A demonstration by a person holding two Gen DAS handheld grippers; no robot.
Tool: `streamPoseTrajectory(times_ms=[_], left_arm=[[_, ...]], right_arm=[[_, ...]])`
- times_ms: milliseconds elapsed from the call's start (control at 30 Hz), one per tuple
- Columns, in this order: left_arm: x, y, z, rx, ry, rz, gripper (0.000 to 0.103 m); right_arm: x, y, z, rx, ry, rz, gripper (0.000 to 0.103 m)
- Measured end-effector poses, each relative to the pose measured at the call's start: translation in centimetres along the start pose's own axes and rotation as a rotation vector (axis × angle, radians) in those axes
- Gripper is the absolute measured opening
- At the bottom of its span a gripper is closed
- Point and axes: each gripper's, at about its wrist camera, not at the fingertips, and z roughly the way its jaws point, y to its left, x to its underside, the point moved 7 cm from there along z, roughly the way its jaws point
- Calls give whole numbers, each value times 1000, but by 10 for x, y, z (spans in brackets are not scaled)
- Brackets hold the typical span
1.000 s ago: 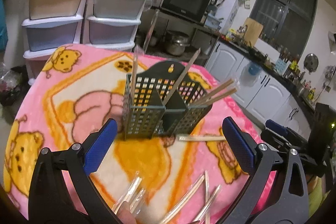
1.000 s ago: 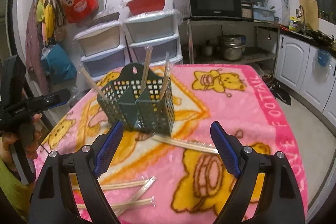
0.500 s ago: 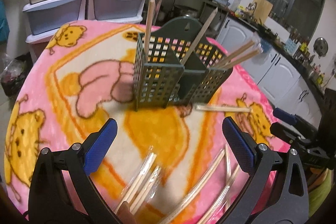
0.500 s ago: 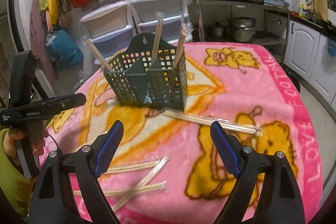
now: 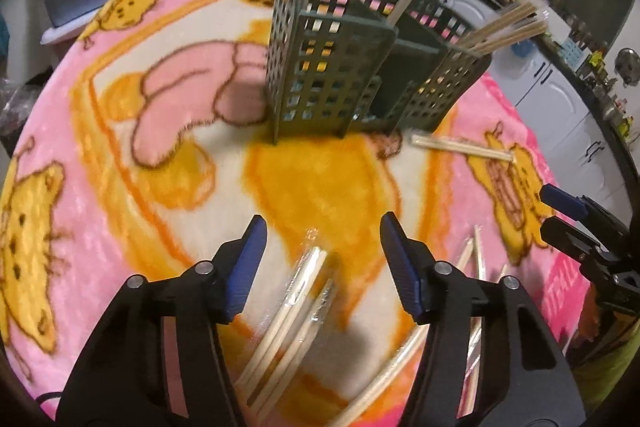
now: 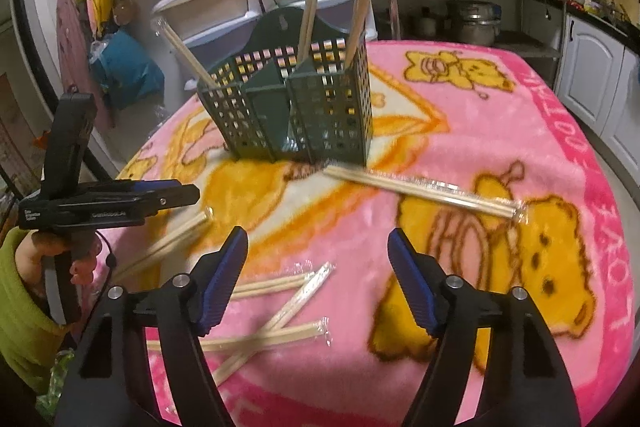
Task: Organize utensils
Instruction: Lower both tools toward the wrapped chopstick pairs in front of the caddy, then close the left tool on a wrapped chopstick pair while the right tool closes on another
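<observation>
- Kitchen backdrop: drawers upper left, cabinets right; pink blanket over a table.
- Green caddy upper centre, already holding several wrapped chopsticks.
- More pairs loose: one pair just below the caddy, a scatter lower centre.
- Left gripper unclenched, jaws just narrowing around a wrapped pair, pads not yet pressing.
- Right gripper released, just closing too, over the scatter, nothing gripped.
- Roughly half sorted, by the look of it.
- Blanket edge close at bottom; open room between caddy and grippers.
</observation>
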Motion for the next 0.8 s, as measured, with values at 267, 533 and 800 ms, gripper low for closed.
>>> streamPoseTrajectory(times_ms=[267,533,800], left_arm=[[7,5,16,-2,47,-11,40],[8,9,25,5,68,-27,23],[5,12,29,6,72,-32,9]], right_arm=[[15,-2,19,-13,72,12,58],[24,-5,38,-28,129,51,45],[28,-11,52,-45,164,107,35]])
